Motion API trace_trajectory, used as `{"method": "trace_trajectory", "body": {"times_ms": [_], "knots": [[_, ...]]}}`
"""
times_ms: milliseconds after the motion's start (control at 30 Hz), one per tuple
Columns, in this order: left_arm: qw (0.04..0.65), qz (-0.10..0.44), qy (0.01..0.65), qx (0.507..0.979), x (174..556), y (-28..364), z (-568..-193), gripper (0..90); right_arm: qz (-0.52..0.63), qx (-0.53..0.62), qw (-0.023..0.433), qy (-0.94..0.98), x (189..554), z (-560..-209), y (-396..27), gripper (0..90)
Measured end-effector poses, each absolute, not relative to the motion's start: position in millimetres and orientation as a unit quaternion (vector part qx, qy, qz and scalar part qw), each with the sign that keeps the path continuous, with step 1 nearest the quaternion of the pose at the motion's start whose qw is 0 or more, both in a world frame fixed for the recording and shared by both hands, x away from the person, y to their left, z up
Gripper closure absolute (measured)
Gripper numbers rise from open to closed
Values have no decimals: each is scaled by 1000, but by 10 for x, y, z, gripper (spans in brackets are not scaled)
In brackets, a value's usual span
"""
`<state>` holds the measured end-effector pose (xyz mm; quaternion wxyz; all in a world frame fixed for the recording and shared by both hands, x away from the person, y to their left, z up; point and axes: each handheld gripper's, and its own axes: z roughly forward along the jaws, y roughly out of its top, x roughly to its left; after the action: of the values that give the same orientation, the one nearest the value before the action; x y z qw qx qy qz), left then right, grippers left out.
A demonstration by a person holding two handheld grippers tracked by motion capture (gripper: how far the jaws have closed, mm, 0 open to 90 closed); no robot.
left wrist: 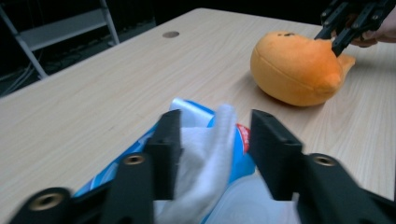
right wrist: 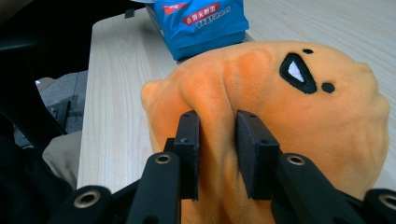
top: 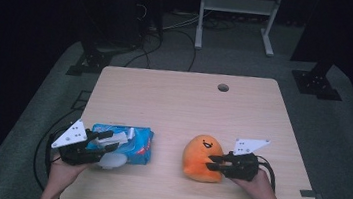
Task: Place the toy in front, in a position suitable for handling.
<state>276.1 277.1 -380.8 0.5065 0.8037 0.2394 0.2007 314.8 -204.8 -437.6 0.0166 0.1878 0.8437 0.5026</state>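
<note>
While the left gripper [left wrist: 215, 140] sits at the near left of the table [top: 179, 105], its black jaws stand to either side of a white wipe [left wrist: 208, 163] that rises out of the blue wipes pack [top: 132, 142]. The wipe stands straight ahead between the pads, so the coming pull turns on that line: the sheet comes up from the opening of the pack, and the pack's long side runs across the table toward the toy. Whether the pads already press the sheet I cannot tell for sure; a gap shows beside the right pad, so I judge the jaws not yet clamped. The wipe looks soft, limp and fibrous, folded into a loose ridge; the pack is glossy crinkled film with a red label and a clear flap. To the right, well apart from the pack, lies the orange plush toy [top: 201, 157], rounded like an egg, short-piled, with a stitched black face. The right gripper [right wrist: 217, 154] is clenched on a fold of its fabric, pinching the plush into a ridge, and is the nearer hand to it.
</note>
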Motion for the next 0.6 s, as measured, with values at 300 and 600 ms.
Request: {"method": "trace_trajectory", "body": {"times_ms": [300,600], "knots": [[511,161,252,806,2804,2859,-3839,879,507,190,14,841,3161,-4388,-2044,690],[541,152,258,786,2842,2975,-3691,886,507,190,15,841,3170,-4389,-2034,688]]}}
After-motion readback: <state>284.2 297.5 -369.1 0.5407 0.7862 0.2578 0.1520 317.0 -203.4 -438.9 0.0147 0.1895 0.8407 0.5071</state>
